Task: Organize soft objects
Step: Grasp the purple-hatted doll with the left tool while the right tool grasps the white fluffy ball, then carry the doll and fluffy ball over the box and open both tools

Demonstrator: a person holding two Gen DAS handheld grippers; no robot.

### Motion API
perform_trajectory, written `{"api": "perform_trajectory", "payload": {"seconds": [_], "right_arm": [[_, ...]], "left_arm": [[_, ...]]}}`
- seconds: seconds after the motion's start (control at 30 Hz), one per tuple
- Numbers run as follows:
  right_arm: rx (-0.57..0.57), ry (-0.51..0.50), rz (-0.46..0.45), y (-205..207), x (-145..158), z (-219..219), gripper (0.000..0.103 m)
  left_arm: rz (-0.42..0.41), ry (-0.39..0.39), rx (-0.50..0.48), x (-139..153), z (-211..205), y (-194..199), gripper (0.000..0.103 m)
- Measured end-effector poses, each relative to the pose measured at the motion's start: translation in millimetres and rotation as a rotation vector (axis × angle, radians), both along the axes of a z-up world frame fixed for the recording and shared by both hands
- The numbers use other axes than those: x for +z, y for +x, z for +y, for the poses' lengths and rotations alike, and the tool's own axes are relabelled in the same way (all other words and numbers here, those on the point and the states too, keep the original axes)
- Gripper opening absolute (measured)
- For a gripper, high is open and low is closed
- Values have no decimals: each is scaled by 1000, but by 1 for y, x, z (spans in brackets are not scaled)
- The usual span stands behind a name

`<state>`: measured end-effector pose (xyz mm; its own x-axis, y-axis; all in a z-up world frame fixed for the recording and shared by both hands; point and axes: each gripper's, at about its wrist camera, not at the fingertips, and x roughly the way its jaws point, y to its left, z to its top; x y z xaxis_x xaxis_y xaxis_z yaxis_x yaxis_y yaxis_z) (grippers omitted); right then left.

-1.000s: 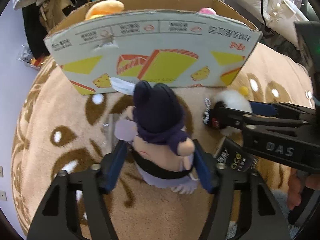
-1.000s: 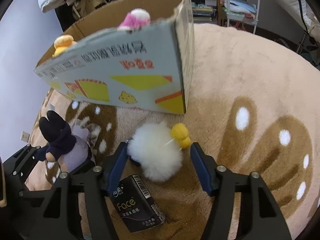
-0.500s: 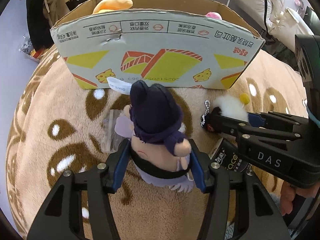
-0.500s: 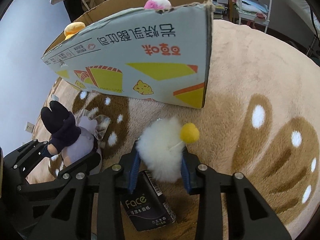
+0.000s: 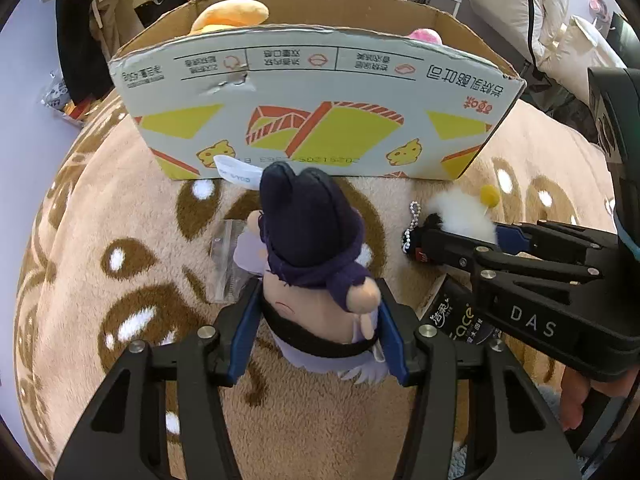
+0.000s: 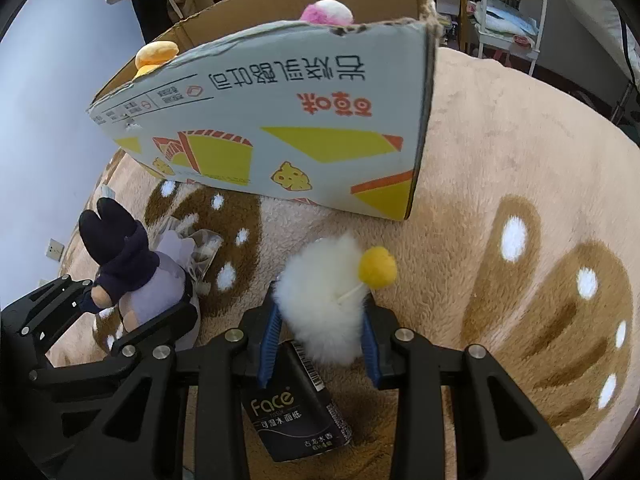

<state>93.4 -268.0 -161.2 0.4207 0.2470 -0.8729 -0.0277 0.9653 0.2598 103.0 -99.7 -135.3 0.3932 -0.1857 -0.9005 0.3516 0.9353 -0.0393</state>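
My left gripper (image 5: 316,340) is shut on a plush doll (image 5: 316,264) with a dark navy hood and lilac body, held above the rug; it also shows in the right wrist view (image 6: 136,276). My right gripper (image 6: 320,340) is shut on a white fluffy pompom toy (image 6: 324,304) with a yellow ball (image 6: 378,267); the toy also shows in the left wrist view (image 5: 460,216). The open cardboard box (image 5: 320,120) stands just beyond, holding an orange plush (image 5: 232,14) and a pink plush (image 6: 328,12).
A black "Face" tissue pack (image 6: 296,408) lies on the beige and brown rug (image 6: 520,240) under my right gripper. A clear plastic bag (image 5: 226,264) lies left of the doll. Shelves, clothes and bedding stand behind the box.
My right gripper has closed on the white pompom toy and raised it a little. My left gripper has tightened on the doll and lifted it.
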Motion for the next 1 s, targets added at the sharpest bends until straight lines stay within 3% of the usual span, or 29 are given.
{"api": "perform_trajectory", "payload": {"seconds": [0.2,0.43,0.67,1.0], "right_arm": [[-4,-18,-41,-6,10,1,37],[-42,-40,-155,-21,39,-5,37],[-48,-54,-295,-46,76,-5,36],[-49,-40,-419,-70,123,2,36]], "left_arm": [[-35,-19,24,13,6,-5,53],[-108,-33,54,36,16,-16,53],[-242,-56,69,71,25,-35,53],[-416,-120,92,124,43,-55,53]]}}
